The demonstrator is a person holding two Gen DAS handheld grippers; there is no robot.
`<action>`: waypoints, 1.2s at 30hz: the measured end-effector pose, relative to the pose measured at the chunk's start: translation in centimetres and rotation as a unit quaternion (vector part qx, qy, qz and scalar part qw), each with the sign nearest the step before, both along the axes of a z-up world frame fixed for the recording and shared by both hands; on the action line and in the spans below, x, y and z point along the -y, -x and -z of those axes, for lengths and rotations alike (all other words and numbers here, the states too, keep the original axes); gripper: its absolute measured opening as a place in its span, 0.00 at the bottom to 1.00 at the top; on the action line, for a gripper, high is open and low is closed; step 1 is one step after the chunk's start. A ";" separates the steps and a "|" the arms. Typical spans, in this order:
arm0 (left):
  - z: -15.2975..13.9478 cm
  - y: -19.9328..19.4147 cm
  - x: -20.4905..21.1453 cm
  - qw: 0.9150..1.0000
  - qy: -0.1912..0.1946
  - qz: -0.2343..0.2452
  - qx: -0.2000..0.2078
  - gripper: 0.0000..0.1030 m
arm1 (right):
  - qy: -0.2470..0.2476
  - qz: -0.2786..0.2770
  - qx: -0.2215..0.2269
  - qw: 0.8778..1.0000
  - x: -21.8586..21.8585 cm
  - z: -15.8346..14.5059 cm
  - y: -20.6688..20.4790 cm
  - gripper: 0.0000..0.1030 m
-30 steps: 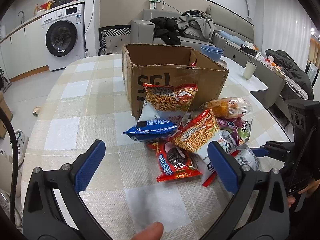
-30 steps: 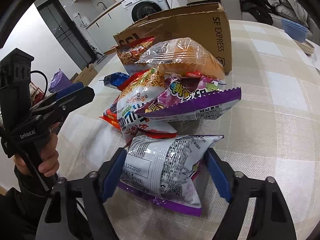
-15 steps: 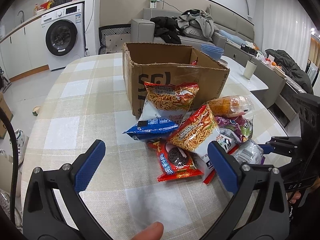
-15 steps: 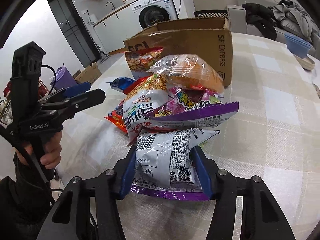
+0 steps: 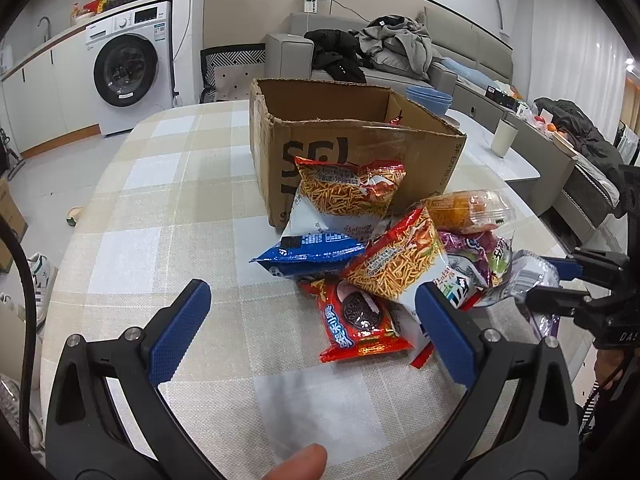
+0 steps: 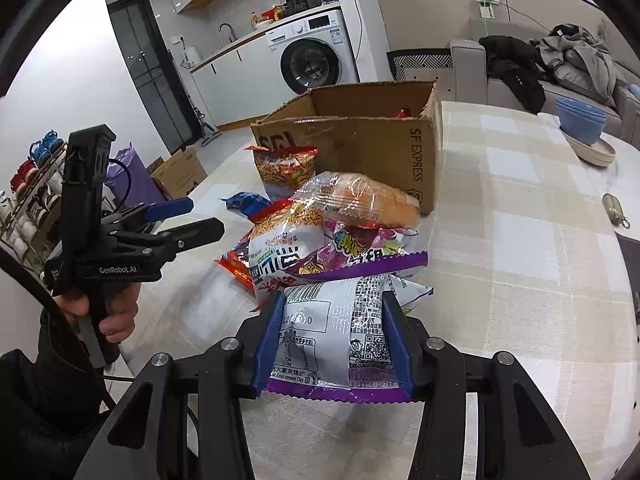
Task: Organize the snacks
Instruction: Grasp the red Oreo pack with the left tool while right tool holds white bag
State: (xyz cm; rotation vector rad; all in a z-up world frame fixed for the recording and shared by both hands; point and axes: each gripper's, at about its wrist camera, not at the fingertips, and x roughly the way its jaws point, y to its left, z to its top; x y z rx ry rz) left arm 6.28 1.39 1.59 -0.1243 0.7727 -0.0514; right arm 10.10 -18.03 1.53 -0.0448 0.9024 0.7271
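Note:
A pile of snack bags lies on the checked tablecloth in front of an open cardboard box (image 5: 360,148) (image 6: 360,148). My right gripper (image 6: 332,344) is shut on a white and purple snack bag (image 6: 336,332), lifted a little off the table; the bag also shows at the right of the left wrist view (image 5: 532,280). My left gripper (image 5: 308,332) is open and empty, above the table near a red Oreo pack (image 5: 358,320) and a blue pack (image 5: 308,250). Noodle snack bags (image 5: 348,192) and a bread pack (image 5: 468,210) lie by the box.
Blue bowls (image 6: 580,120) on a plate stand at the table's far right, with a small keyring (image 6: 614,208) nearer. A cup (image 5: 504,138) stands on a white side table. A washing machine (image 5: 128,76) and a sofa with clothes (image 5: 384,48) are behind.
My right gripper has shut on the white and purple bag and raised it from the table. The left gripper has stayed open and still.

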 end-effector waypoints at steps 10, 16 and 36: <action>0.9 -0.5 0.7 1.000 0.002 0.011 -0.013 0.99 | -0.043 0.028 0.053 0.997 2.8 -3.2 0.7 0.47; 1.9 -0.9 1.0 0.999 -0.013 0.003 -0.030 0.99 | -0.080 0.063 0.084 0.991 4.2 -4.6 0.7 0.47; 6.4 -4.5 2.5 0.997 0.003 0.004 -0.078 0.99 | -0.100 0.073 0.078 0.989 4.0 -4.0 -0.1 0.47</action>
